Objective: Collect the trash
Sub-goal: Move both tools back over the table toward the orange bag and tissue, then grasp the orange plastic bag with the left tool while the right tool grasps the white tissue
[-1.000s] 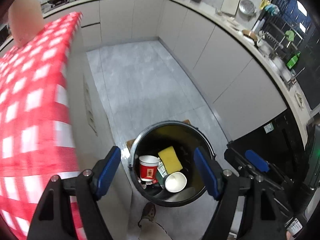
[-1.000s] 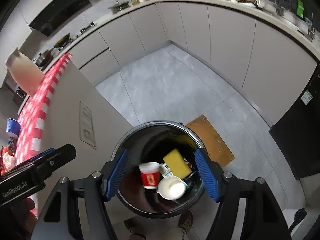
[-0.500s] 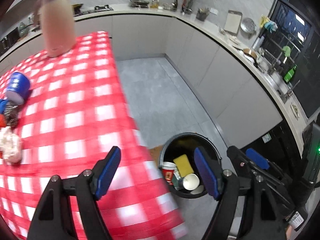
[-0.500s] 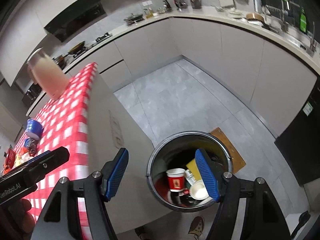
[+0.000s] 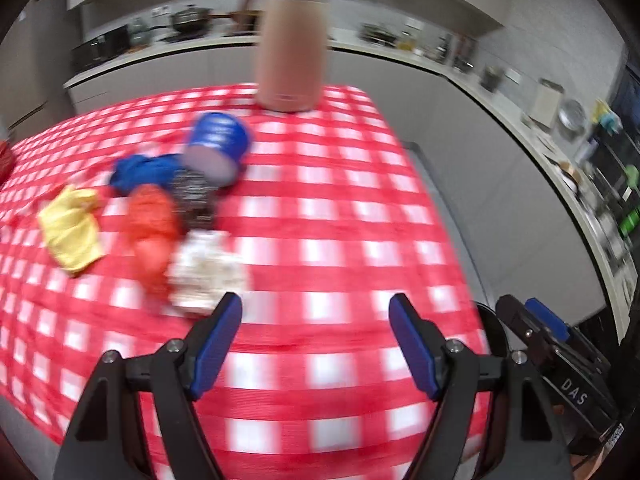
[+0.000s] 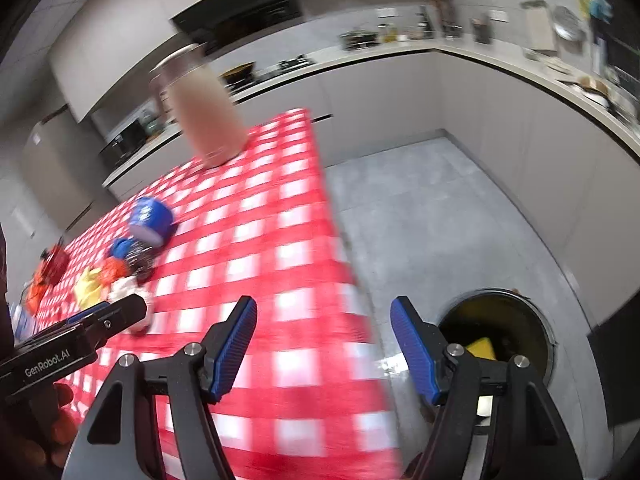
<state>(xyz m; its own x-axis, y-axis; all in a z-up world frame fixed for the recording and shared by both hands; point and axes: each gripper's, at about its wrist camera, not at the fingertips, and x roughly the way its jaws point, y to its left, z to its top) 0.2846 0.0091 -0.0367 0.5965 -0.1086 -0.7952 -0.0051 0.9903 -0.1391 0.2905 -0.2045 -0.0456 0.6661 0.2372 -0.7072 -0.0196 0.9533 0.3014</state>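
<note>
2 hand-held grippers, the left hand-held gripper (image 5: 315,344) and the right hand-held gripper (image 6: 323,350), are both wide open with nothing in them, up over the bench (image 5: 340,216) with its red and white cloth. Some trash looks already done, because a yellow thing lies in the trash bin (image 6: 548,344) on the floor beside the bench. More is left in a pile on the bench: a blue cup (image 5: 218,148) on its side, a blue wad (image 5: 140,172), a dark wrapper (image 5: 194,200), an orange wrapper (image 5: 150,236), a yellow cloth (image 5: 70,232) and a white crumpled paper (image 5: 204,272), with a tall pink jug (image 5: 292,40) standing behind.
</note>
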